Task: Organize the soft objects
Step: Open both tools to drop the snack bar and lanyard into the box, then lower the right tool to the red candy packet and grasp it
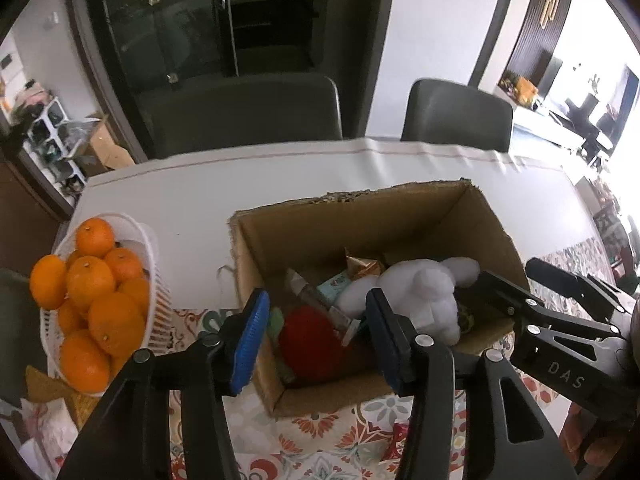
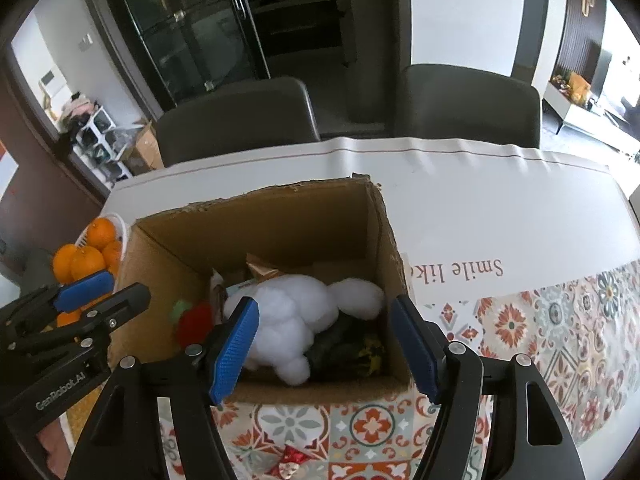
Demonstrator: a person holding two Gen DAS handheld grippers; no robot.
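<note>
An open cardboard box (image 1: 280,240) (image 2: 168,240) stands on the table. Inside lie a white plush toy (image 1: 420,296) (image 2: 288,312), a red plush with green leaves (image 1: 308,340) (image 2: 196,322), a dark item with yellow marks (image 2: 348,348) and small packets (image 1: 362,266). My left gripper (image 1: 318,340) hovers open over the box's near left part, the red plush below its blue pads and untouched. My right gripper (image 2: 326,350) stands open over the white plush, gripping nothing. Each gripper shows in the other's view: the right gripper (image 1: 510,274), the left gripper (image 2: 102,300).
A white basket (image 1: 154,320) heaped with oranges (image 1: 90,280) (image 2: 86,260) sits left of the box. Two dark chairs (image 1: 248,112) (image 1: 456,112) stand behind the table. A patterned cloth (image 2: 560,340) covers the near side, with a red wrapper (image 2: 288,466) on it.
</note>
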